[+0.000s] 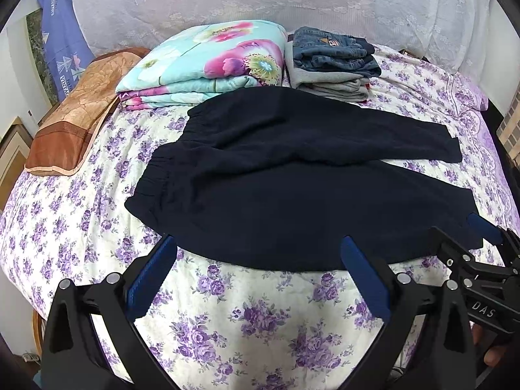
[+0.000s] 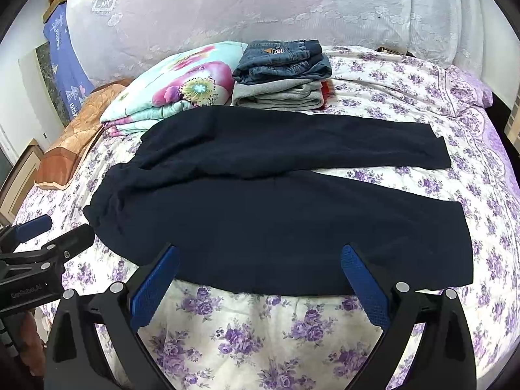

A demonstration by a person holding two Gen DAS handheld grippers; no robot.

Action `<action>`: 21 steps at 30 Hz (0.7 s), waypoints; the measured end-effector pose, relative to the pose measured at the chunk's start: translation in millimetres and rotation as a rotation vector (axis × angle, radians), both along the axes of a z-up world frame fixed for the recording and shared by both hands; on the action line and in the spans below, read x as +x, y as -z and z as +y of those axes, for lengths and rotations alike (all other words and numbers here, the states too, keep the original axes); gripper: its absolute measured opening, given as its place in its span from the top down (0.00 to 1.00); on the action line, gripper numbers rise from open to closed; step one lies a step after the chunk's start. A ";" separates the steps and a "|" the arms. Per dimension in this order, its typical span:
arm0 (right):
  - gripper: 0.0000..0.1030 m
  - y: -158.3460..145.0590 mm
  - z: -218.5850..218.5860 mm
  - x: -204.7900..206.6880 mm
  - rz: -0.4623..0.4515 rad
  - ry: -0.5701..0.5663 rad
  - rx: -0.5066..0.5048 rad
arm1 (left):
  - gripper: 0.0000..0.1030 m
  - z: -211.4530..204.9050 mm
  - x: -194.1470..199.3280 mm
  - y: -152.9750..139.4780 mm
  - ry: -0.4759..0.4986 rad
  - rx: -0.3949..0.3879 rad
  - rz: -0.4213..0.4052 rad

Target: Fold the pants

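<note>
Dark navy pants [image 1: 286, 182] lie spread flat on the floral bedspread, elastic waistband to the left, two legs pointing right and splayed apart; they also show in the right wrist view [image 2: 276, 208]. My left gripper [image 1: 258, 253] is open and empty, hovering over the near edge of the pants by the waist end. My right gripper [image 2: 260, 263] is open and empty over the near edge of the near leg. The right gripper also shows at the right edge of the left wrist view [image 1: 461, 237], and the left gripper at the left edge of the right wrist view [image 2: 55, 230].
Behind the pants sit a folded floral quilt [image 1: 208, 65] and a stack of folded jeans and grey clothes [image 1: 334, 61]. An orange-brown pillow [image 1: 74, 117] lies at the left. The bedspread [image 1: 260, 318] has purple flowers. A lace-covered headboard cushion [image 1: 260, 3] stands behind.
</note>
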State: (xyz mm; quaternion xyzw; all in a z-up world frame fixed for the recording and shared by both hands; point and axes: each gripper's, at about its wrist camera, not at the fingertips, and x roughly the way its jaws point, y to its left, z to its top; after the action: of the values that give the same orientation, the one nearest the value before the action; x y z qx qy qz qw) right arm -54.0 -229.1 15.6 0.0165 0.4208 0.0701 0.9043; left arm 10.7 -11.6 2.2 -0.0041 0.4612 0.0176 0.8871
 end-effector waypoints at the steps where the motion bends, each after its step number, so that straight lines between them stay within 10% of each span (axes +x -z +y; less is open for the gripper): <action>1: 0.03 -0.3 1.2 1.0 0.000 -0.004 0.000 | 0.04 -0.4 0.0 0.2 0.000 0.002 0.000; 21: 0.03 4.6 9.9 3.8 0.039 -0.046 -0.023 | 0.04 2.0 -1.4 -2.8 -0.006 -0.002 -0.016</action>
State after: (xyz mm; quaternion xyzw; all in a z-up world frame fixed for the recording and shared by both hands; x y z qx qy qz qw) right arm -50.2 -219.2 11.1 -0.0022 0.4396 0.0860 0.8941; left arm 9.3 -9.6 5.0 -0.0066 0.4540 0.0197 0.8908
